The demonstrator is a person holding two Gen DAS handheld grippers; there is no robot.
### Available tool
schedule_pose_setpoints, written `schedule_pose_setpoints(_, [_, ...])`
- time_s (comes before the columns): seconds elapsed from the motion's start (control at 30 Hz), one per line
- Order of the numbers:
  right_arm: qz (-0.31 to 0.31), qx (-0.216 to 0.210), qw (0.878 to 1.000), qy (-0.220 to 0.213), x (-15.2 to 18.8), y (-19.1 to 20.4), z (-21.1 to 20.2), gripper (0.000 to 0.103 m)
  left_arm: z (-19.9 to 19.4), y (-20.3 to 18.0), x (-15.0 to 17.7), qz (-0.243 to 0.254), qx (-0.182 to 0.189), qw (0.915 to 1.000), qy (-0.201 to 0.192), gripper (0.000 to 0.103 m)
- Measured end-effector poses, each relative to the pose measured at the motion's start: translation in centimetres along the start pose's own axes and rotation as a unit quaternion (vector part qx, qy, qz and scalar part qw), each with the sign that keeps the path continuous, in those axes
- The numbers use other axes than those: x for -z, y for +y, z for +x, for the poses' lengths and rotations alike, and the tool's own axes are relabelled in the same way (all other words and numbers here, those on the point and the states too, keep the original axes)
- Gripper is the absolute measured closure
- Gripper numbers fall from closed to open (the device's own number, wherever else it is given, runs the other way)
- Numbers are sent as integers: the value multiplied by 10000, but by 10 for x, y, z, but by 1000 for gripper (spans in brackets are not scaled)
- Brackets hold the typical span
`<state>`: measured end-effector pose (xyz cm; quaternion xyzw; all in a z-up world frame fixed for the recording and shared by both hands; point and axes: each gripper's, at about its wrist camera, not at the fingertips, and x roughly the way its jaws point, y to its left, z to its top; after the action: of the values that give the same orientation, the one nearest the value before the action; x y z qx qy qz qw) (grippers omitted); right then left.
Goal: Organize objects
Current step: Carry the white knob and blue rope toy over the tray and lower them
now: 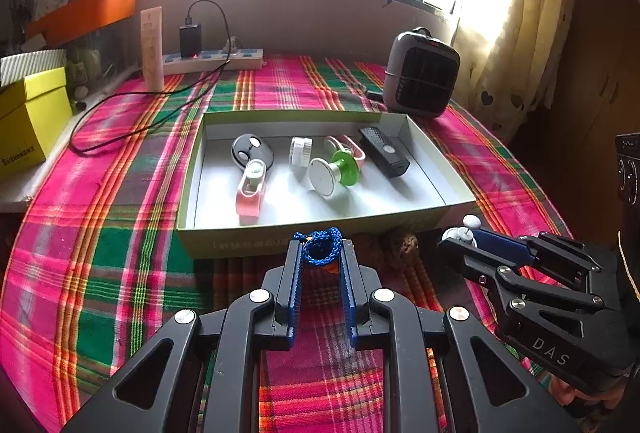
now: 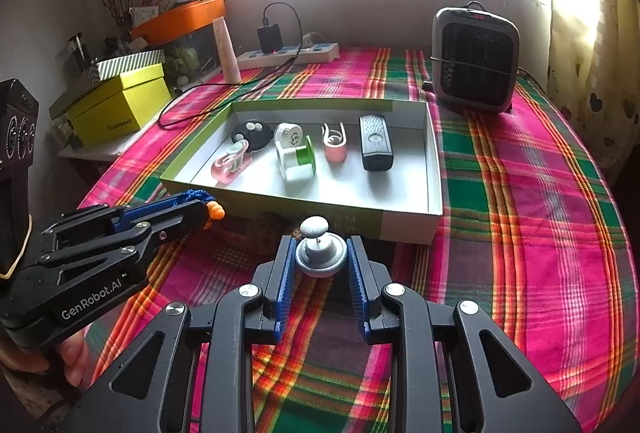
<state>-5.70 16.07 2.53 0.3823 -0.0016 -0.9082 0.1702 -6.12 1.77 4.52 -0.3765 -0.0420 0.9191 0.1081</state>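
A shallow open box (image 1: 320, 235) (image 2: 434, 161) with a white inside lies on the plaid cloth; it holds a black round gadget (image 1: 250, 149), pink clips (image 1: 251, 193), a white tape roll (image 1: 301, 151), a green-and-white spool (image 1: 334, 169) and a black remote (image 1: 384, 151). My left gripper (image 1: 321, 247) (image 2: 204, 205) is shut on a small orange thing with a blue cord (image 1: 320, 247), just before the box's near wall. To its right, my right gripper (image 2: 322, 253) (image 1: 460, 237) is shut on a grey round knob with a white ball on a pin (image 2: 320, 253).
A small grey heater (image 1: 422, 75) (image 2: 474, 59) stands behind the box on the right. A power strip (image 1: 212, 59) with a black charger and trailing cable lies at the back wall. Yellow boxes (image 1: 30, 117) and an orange tub (image 1: 84, 13) are stacked at left. Curtains hang at right.
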Motion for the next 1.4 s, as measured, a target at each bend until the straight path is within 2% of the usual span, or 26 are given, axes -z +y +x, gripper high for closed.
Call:
schedule_pose_setpoints(0.9, [24, 29, 9998, -186, -26, -9, 9, 76, 16, 5, -26, -75, -81, 9999, -118, 87])
schedule_pose_setpoints(1.4, [12, 32, 10000, -9, -39, -14, 31, 76, 42, 15, -39, -118, -203, 9997, 36, 87])
